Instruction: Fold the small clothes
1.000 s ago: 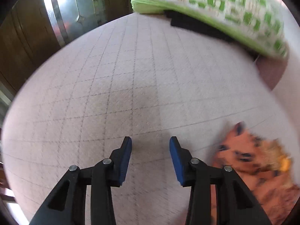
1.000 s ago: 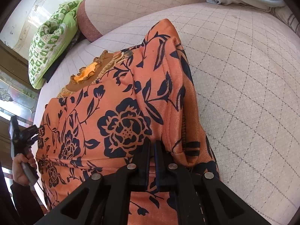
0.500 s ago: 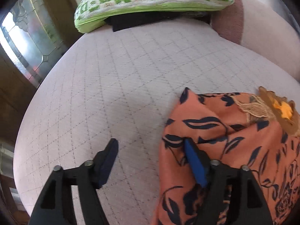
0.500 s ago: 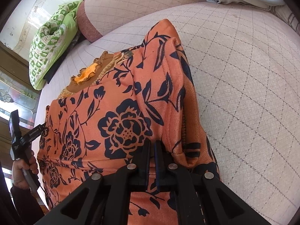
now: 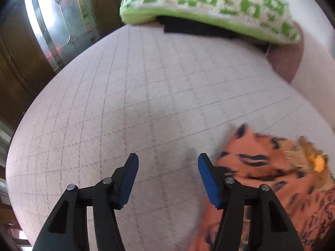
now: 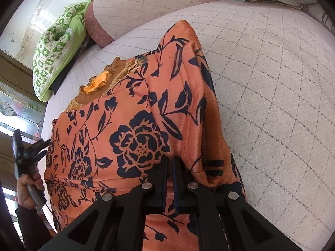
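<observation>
— Where is the orange garment with the dark blue flower print (image 6: 146, 125) lying?

— It is lying spread on the pale quilted bed (image 5: 146, 94), near a green-and-white patterned pillow (image 5: 209, 2).

— What are the right tongs (image 6: 170, 163) doing?

— They are pinching a fold of the garment, jaws nearly together.

— And the left tongs (image 5: 166, 163)?

— They are standing apart over bare bed, having just been narrowing, gripping nothing, the garment just beside one finger.
</observation>
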The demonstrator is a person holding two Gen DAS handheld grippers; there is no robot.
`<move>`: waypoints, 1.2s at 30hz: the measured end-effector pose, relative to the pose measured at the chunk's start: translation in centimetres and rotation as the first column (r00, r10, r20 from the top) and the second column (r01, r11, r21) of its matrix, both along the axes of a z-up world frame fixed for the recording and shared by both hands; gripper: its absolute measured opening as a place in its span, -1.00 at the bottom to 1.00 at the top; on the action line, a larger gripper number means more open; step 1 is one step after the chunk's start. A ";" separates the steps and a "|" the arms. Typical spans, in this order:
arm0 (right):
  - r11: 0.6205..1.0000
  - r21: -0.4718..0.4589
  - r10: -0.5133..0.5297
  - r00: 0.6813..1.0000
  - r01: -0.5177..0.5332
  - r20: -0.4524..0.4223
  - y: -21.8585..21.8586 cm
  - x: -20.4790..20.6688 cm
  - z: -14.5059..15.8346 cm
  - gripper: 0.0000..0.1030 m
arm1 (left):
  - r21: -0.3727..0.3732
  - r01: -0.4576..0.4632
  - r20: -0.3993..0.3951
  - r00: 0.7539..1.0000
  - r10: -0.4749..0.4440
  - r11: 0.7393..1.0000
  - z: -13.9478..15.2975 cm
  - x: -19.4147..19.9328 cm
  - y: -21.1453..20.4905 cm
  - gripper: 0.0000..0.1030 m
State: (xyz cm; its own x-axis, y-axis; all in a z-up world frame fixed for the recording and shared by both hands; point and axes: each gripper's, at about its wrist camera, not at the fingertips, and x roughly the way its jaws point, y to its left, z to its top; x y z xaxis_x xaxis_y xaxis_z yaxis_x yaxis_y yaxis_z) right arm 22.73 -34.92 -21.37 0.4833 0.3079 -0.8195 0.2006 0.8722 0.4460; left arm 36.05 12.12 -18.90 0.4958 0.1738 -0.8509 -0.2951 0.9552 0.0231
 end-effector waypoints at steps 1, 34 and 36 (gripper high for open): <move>1.000 -0.001 -0.001 1.000 0.001 0.000 0.0 0.0 0.0 -0.90 | -0.008 0.020 0.009 1.000 -0.020 1.000 0.6 -0.2 -0.5 0.18; 0.994 0.053 -0.103 0.967 0.094 0.231 3.3 -2.5 4.8 -0.75 | -0.161 0.289 0.008 0.957 -0.291 0.944 1.4 -15.5 -4.8 0.40; 0.997 0.036 -0.072 0.955 0.065 0.287 4.5 -4.4 6.6 -0.75 | -0.202 0.314 0.069 0.950 -0.306 0.928 2.1 -17.6 -4.8 0.40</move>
